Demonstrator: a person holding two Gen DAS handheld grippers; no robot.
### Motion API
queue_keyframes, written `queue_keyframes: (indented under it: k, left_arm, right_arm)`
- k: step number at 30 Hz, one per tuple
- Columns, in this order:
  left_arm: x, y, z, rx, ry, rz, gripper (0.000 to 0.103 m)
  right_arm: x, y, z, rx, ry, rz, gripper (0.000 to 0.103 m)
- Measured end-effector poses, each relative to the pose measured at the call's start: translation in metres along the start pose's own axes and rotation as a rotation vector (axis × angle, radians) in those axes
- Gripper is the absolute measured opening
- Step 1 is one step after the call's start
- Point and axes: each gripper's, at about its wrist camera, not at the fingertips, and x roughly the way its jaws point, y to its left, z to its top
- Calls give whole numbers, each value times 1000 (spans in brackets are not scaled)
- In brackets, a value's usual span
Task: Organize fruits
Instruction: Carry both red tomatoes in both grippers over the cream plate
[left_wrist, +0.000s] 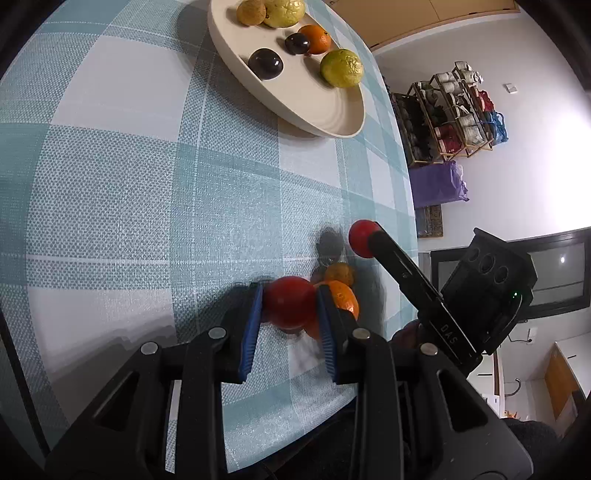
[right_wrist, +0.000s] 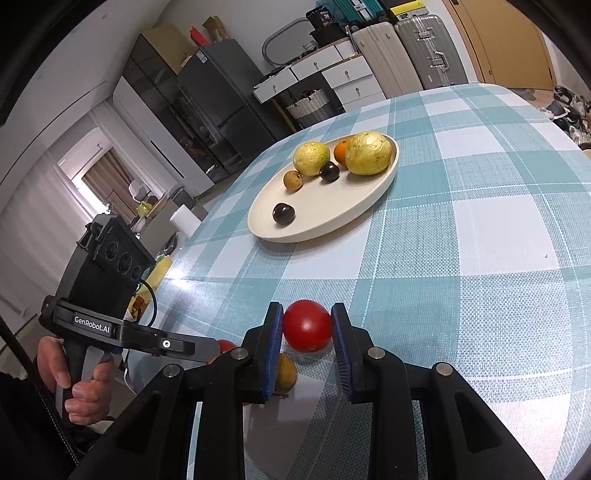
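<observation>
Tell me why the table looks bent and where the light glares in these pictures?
Both views: a fisheye lens bows the checked tablecloth and darkens the corners. Left wrist view: a window washes out the wall at right, and fruit shadows fall beside the left gripper. Right wrist view: glare streaks the cloth's left edge.

Bright, even indoor light; strong white glare from the window (left_wrist: 565, 166) at far right in the left wrist view. Soft dark shadows under the fruit on the checked tablecloth (left_wrist: 129, 184). Heavy fisheye bending, black corners. Sheen on the near left table edge (right_wrist: 184, 269); slight blur nearby
</observation>
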Motion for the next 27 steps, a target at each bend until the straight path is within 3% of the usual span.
queue_keyframes:
  k: [12,27]
  left_arm:
    - [-21,3,12,13,-51,-39,26]
    - [-59,-24,89,105,-173,-31,26]
  right_arm:
    - [1,8,5,-23,4,-17,27]
    - [21,27,55,-88,-13,6,27]
